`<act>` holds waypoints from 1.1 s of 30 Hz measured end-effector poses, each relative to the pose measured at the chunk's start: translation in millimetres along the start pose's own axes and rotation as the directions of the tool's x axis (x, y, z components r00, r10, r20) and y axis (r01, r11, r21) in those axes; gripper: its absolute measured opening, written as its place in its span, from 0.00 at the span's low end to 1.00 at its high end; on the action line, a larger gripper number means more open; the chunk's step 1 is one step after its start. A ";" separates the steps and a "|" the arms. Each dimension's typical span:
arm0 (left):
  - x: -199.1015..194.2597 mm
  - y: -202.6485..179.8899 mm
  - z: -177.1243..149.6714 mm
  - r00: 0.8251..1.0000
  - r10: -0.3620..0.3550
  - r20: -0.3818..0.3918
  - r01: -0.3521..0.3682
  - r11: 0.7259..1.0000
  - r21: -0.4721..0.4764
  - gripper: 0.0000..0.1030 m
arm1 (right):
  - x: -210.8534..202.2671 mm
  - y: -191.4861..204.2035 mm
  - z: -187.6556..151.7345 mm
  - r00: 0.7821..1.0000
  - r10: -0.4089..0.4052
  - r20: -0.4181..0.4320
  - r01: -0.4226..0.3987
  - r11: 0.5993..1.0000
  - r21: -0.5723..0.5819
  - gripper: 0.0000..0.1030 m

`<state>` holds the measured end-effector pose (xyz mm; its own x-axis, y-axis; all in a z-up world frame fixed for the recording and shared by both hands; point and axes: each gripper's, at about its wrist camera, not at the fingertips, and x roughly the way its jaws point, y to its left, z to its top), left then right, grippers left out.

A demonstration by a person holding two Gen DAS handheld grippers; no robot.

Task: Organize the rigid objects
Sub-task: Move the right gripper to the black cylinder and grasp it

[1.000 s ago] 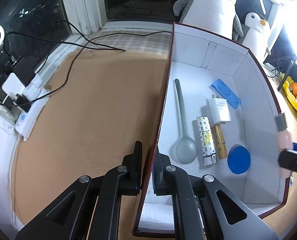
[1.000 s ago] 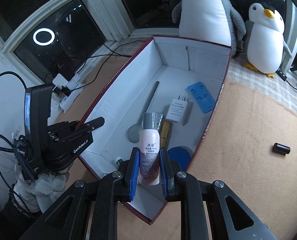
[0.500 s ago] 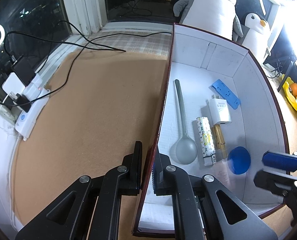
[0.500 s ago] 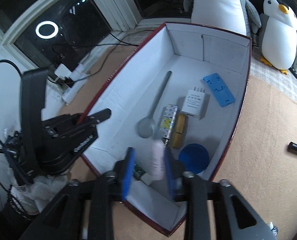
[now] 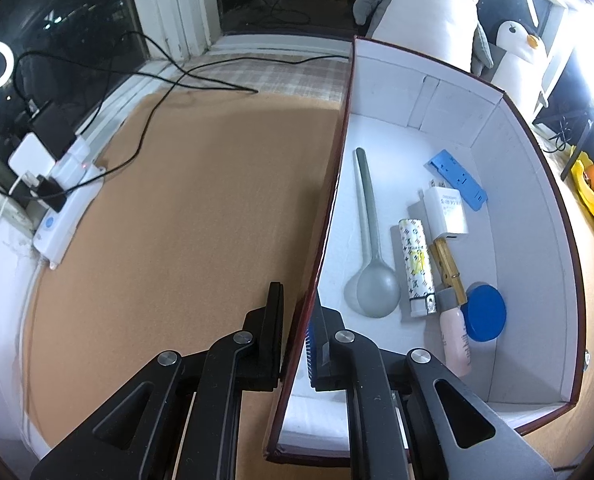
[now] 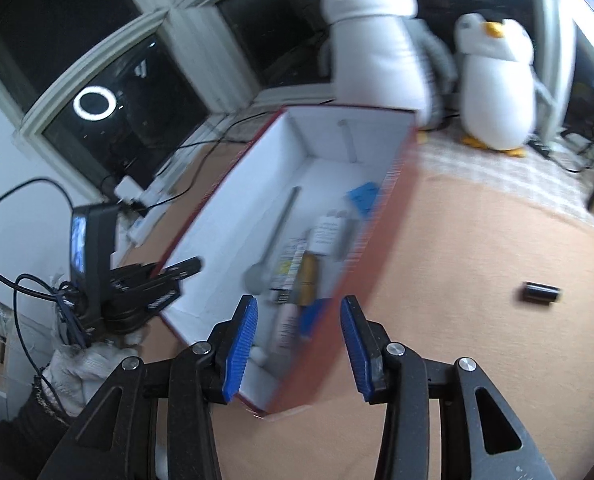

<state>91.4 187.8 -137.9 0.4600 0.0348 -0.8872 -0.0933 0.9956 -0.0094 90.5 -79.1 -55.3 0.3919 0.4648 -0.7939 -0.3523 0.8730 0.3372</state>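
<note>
The pink bottle with a grey cap lies on the white floor of the box, near the box's close end. It sits just beside the blue round lid, and its cap touches or nearly touches the wooden clothespin. Further along the floor we see a patterned tube, a grey spoon, a white charger and a blue flat plastic piece, all apart from the box walls.

Our left gripper is clamped on the box's dark red side wall, one pad outside and one inside. Our right gripper stands over the box's near corner with its jaws apart; they have just been opening, and nothing is pressed between the blue pads. This view is blurred.

On the tan table beyond the box, a small black cylinder lies well apart. Two penguin toys stand behind the box
</note>
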 end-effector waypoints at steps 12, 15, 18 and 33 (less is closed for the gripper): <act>-2.6 -2.3 -6.4 0.999 0.038 -0.013 -0.038 0.999 -0.025 0.11 | -19.3 -115.9 -10.5 0.989 -0.146 -0.017 0.147 0.987 0.067 0.40; -3.9 -2.8 -7.2 0.999 0.048 -0.017 -0.049 0.998 -0.033 0.11 | -13.8 -139.4 -11.8 0.984 -0.170 -0.051 0.173 0.984 0.052 0.40; -4.9 -4.2 -8.3 0.998 0.063 -0.022 -0.063 0.997 -0.041 0.12 | -7.9 -153.3 -9.6 0.978 -0.196 -0.073 0.197 0.980 0.006 0.40; -11.0 -10.4 -11.9 0.990 0.131 -0.057 -0.136 0.988 -0.079 0.16 | 49.1 -173.2 6.5 0.940 -0.289 -0.182 0.207 0.907 -0.367 0.40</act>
<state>76.8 176.0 -133.5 0.3929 0.1602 -0.9055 -0.2241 0.9717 0.0747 176.2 -206.5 -149.4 0.3157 0.1582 -0.9356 -0.5501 0.8339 -0.0447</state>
